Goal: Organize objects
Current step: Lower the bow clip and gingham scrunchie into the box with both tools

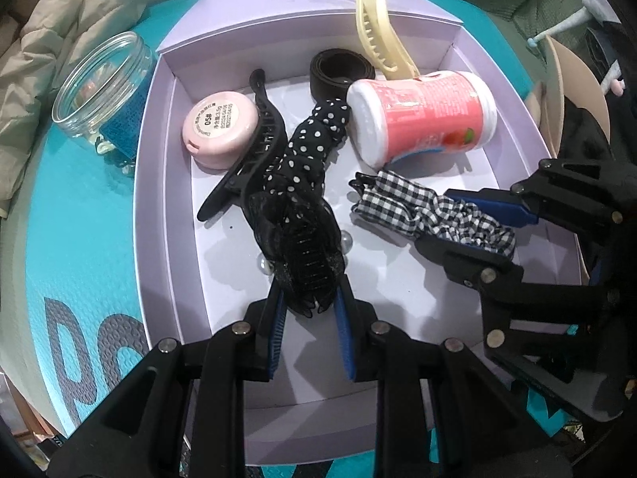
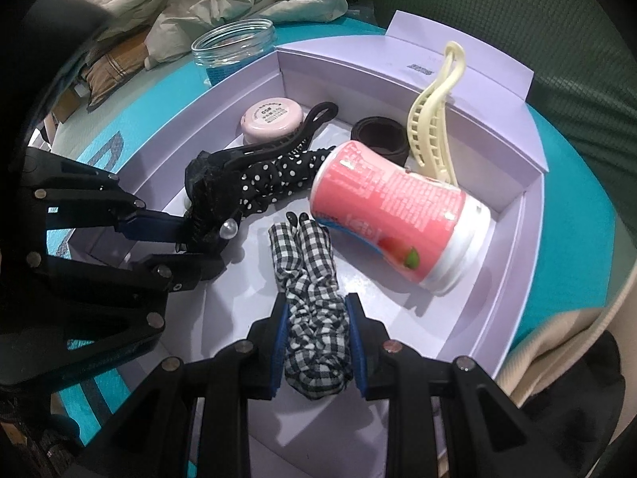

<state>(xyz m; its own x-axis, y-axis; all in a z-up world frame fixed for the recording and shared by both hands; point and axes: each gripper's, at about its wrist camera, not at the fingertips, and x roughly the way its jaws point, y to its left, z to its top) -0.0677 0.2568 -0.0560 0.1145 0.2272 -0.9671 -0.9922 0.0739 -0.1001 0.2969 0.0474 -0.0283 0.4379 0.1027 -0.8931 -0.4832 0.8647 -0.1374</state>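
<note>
A shallow lilac box (image 1: 159, 183) sits open on a teal mat (image 1: 79, 239), holding a jumble of hair accessories and small containers. The left gripper (image 1: 310, 302) reaches in over the near edge, its blue-padded fingers (image 1: 343, 318) pinching a black lace hair clip (image 1: 306, 255) decorated with clear beads. The right gripper (image 2: 318, 330) enters from the box's right side, its fingers closed narrowly on a black-and-white checked scrunchie (image 2: 314, 286), which trails across the box floor. In the middle of the box lies a black polka-dot scrunchie (image 1: 306, 147), with a plain black claw clip (image 1: 254, 147) resting beside it. A round pink compact (image 1: 219, 131) sits toward the far left corner. A pink and white bottle (image 1: 422, 115) lies on its side near the far right. A dark band (image 1: 338, 71) lies by the far wall, and a cream claw clip (image 1: 378, 28) leans upright against that wall. An empty glass jar (image 1: 103, 83) stands on the mat just outside the box's far left corner.
</note>
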